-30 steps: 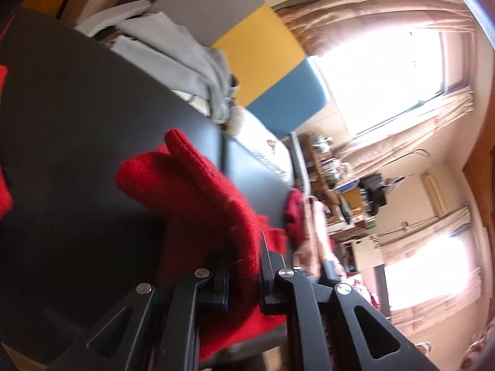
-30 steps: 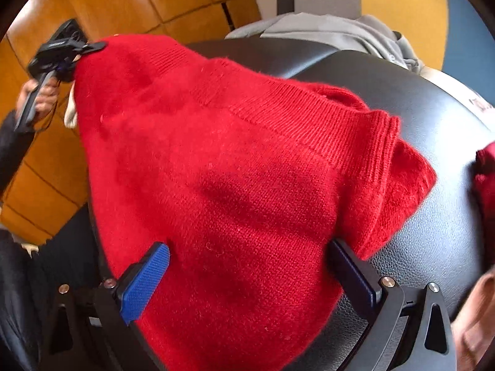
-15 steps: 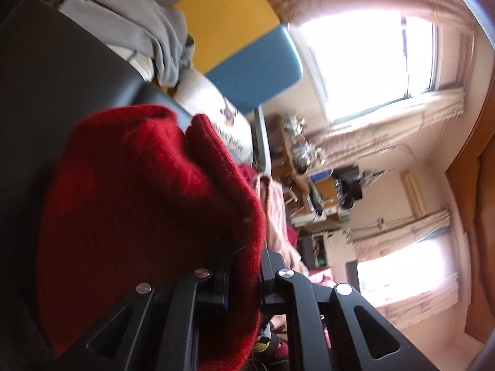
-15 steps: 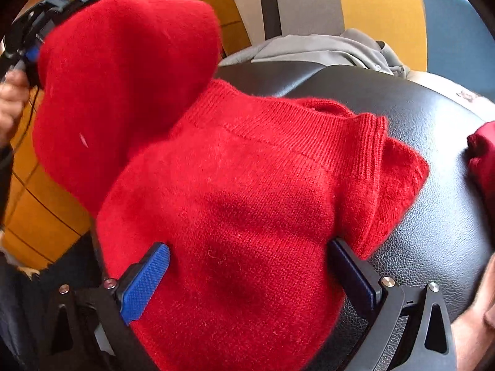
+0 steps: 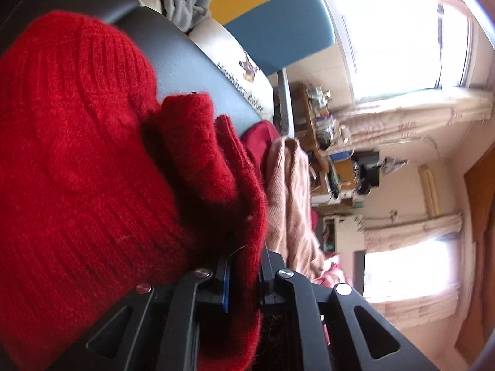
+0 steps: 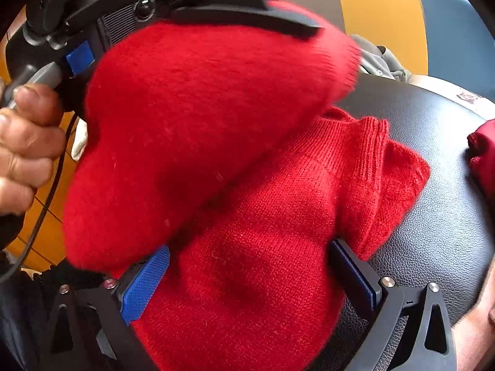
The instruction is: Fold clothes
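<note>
Surface: black leather counter (image 6: 439, 167), bare right of the red sweater (image 6: 266, 235).
Left tongs (image 5: 244, 281): pinched tight on a sweater edge, lifted over the sweater's body; a hand (image 6: 21, 142) holds the handle.
Right tongs (image 6: 247, 278): spread wide around the sweater, not squeezing.
Writing: pillow (image 5: 235, 71) print too blurry.
</note>
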Demonstrator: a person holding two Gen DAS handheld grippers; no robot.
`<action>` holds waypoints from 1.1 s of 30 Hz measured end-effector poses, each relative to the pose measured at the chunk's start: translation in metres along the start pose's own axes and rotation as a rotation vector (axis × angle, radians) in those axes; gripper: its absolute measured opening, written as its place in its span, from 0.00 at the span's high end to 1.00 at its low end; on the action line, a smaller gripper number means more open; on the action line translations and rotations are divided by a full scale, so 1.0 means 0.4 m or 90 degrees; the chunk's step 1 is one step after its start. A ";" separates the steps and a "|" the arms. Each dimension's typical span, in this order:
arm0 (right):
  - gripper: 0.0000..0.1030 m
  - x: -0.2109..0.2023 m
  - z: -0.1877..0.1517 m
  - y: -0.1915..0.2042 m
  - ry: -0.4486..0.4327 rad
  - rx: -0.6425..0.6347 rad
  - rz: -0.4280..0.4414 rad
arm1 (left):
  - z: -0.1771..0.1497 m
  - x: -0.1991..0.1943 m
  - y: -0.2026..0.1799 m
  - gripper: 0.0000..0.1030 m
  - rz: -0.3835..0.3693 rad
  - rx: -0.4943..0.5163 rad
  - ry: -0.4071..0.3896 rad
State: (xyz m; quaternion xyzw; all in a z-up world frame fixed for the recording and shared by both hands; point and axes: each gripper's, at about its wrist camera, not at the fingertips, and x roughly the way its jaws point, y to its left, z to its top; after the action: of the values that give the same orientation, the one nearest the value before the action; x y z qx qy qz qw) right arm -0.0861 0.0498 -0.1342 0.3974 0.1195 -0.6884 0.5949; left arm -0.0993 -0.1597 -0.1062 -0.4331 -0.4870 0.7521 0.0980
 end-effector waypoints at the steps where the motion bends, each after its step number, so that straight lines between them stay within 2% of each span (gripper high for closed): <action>1: 0.00 -0.001 -0.002 0.002 0.000 -0.001 -0.001 | -0.002 0.015 -0.003 0.90 0.014 0.011 0.007; 2: 0.00 -0.001 -0.003 0.003 0.000 -0.002 -0.003 | 0.000 0.035 0.011 0.90 0.035 0.009 0.018; 4: 0.00 0.000 -0.004 0.007 0.001 -0.006 -0.007 | 0.003 0.075 0.051 0.88 0.040 -0.018 0.071; 5: 0.00 0.000 -0.005 0.010 0.001 -0.008 -0.010 | 0.003 0.078 0.072 0.88 0.035 -0.052 0.078; 7: 0.00 0.002 -0.006 0.018 0.002 -0.016 -0.020 | 0.004 0.052 0.068 0.78 -0.003 -0.069 0.060; 10: 0.00 -0.015 -0.011 0.019 -0.002 -0.009 -0.023 | -0.001 0.006 0.037 0.74 -0.055 -0.080 0.065; 13: 0.00 -0.034 -0.016 0.019 -0.008 0.001 -0.025 | -0.012 -0.069 -0.009 0.73 -0.102 -0.043 0.070; 16: 0.00 -0.053 -0.021 0.019 -0.013 0.010 -0.027 | -0.021 -0.179 -0.030 0.71 -0.134 0.019 0.038; 18: 0.00 -0.080 -0.030 0.021 -0.012 0.018 -0.031 | -0.021 -0.261 0.002 0.70 -0.098 0.045 -0.008; 21: 0.00 -0.152 -0.044 0.039 -0.012 0.025 -0.024 | -0.026 -0.349 0.086 0.69 -0.013 0.058 -0.076; 26: 0.00 -0.266 -0.049 0.079 -0.030 0.024 0.011 | -0.070 -0.393 0.207 0.69 0.019 0.040 -0.128; 29: 0.00 -0.300 -0.028 0.122 -0.036 0.004 0.048 | -0.100 -0.372 0.225 0.69 0.027 0.063 -0.116; 31: 0.00 -0.249 0.008 0.127 -0.009 -0.006 0.080 | -0.110 -0.340 0.209 0.69 0.020 0.087 -0.117; 33: 0.00 -0.163 0.027 0.114 0.050 0.027 0.127 | -0.114 -0.318 0.186 0.69 0.010 0.119 -0.118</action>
State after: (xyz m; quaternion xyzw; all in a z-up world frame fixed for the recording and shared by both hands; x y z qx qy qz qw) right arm -0.0504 0.0780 -0.0681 0.4467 0.0879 -0.6119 0.6468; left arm 0.0321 -0.2404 -0.1032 -0.3546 -0.4186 0.8316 0.0864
